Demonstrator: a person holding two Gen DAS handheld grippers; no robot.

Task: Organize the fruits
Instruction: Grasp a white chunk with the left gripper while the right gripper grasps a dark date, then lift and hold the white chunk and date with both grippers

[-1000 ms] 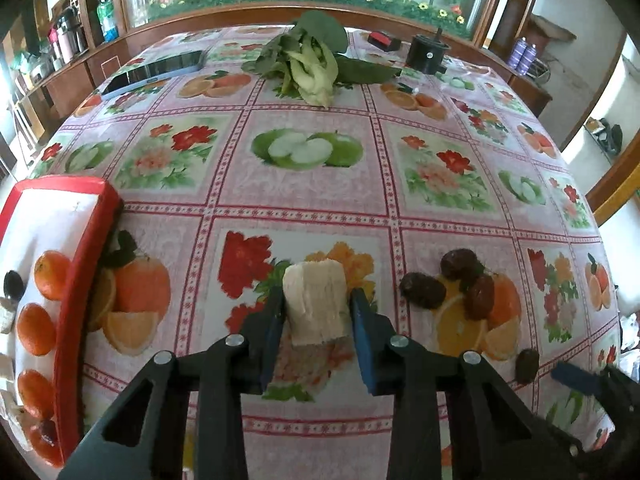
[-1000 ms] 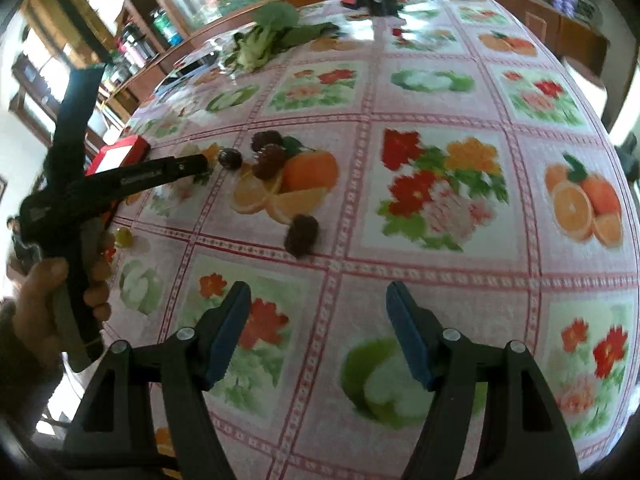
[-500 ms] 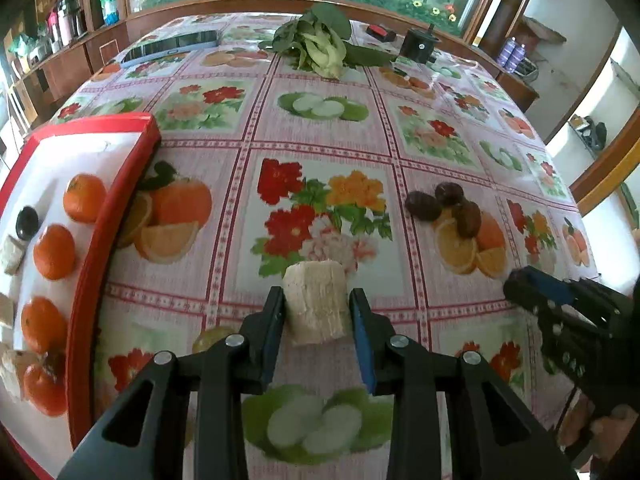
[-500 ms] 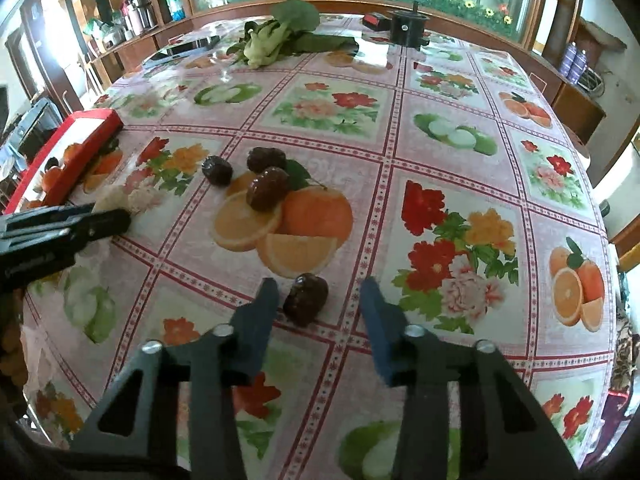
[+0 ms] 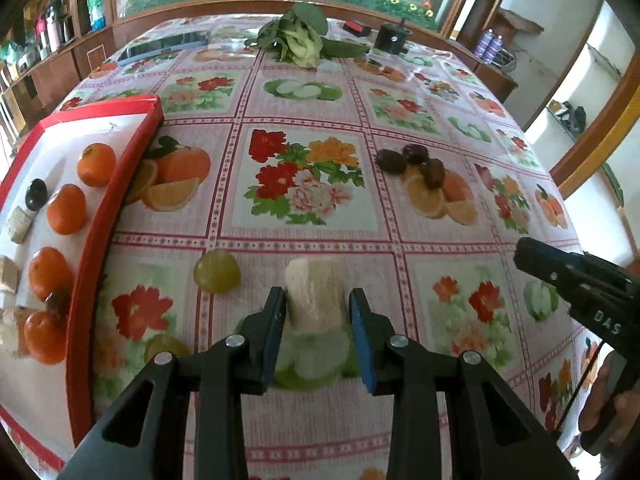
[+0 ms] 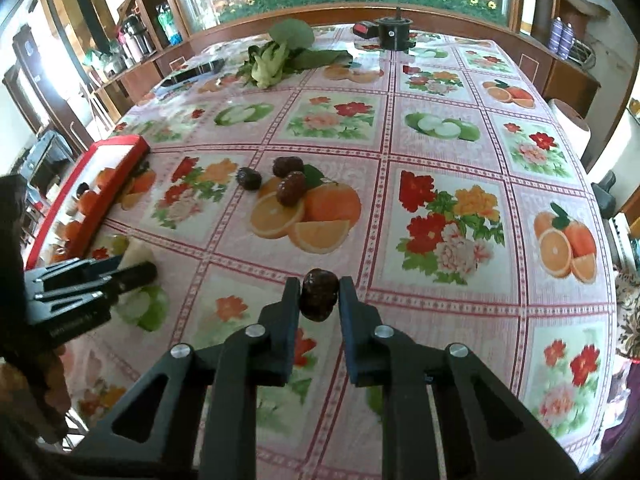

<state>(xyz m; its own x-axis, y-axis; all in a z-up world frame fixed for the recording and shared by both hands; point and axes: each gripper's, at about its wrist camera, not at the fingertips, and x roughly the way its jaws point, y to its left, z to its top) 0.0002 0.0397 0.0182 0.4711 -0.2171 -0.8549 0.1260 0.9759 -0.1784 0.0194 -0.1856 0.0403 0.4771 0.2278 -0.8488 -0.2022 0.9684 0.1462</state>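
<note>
Dark date [image 6: 319, 295] — clamped between right tongs [image 6: 319, 294]

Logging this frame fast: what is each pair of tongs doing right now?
Left tongs: shut on the pale, cream-coloured chunk of peeled fruit.
Right tongs: have just closed on the dark brown wrinkled date.

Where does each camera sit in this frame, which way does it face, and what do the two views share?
Left wrist: rides on the left tongs, looking down along them over the table; they are shut on a pale chunk, with the red tray to the left and the right tongs plus fingers at the right edge.
Right wrist: rides on the right tongs, which have just closed on a dark date; the left tongs show at the left edge.
Shared: the tray, three loose dates, the greens, the green grape.
</note>
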